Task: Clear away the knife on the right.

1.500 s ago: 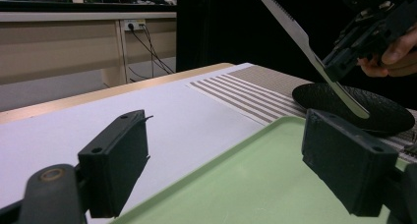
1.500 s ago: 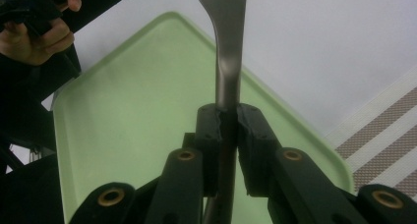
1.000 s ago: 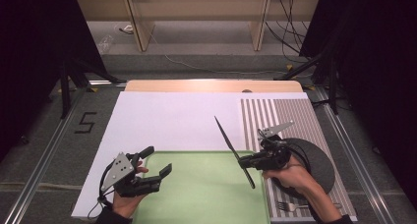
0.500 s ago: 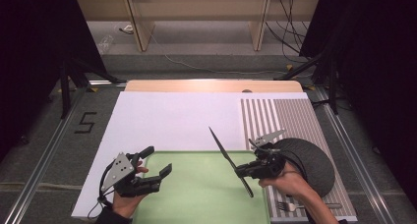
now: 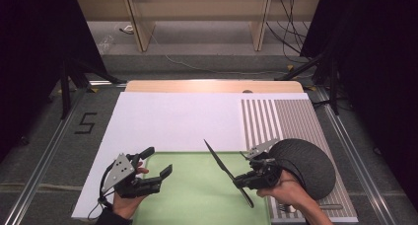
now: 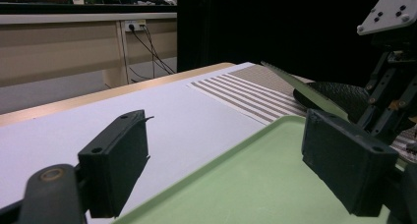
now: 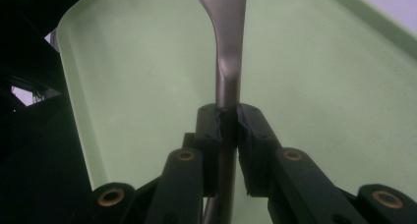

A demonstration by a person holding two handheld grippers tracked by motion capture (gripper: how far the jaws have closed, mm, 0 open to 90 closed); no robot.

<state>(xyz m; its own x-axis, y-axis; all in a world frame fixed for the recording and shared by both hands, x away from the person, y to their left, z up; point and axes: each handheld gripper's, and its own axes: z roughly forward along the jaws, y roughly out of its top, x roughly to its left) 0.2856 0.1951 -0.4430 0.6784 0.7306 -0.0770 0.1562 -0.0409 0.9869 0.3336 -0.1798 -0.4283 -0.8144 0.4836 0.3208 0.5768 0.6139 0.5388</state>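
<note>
From above, a green tray [image 5: 197,190] lies at the near edge of the table [image 5: 167,119], on a white sheet. At three o'clock from the tray sits a striped mat [image 5: 276,119], and a dark round plate [image 5: 308,163] rests on its near half. My left gripper [image 5: 157,163] hovers over the tray's nine o'clock edge, fingers spread wide with nothing between them. My right gripper [image 5: 244,178] is at the tray's three o'clock edge, just in front of the plate, and holds a knife [image 5: 224,170]. The knife is long, thin and dark, slanting from five o'clock at its handle end up to eleven o'clock at its tip, above the tray. Nothing stands between the knife and the tray surface.

In the left gripper view, my two fingers [image 6: 120,162] stand far apart over the tray's rim [image 6: 236,135]. The knife blade [image 6: 305,89] shows at two o'clock, pale and flat, with the plate [image 6: 344,94] behind it.

In the right gripper view, my fingers [image 7: 211,128] are pressed tight on the knife's narrow grey handle [image 7: 227,94], one on each side. The handle widens toward twelve o'clock, over the tray [image 7: 319,101].
</note>
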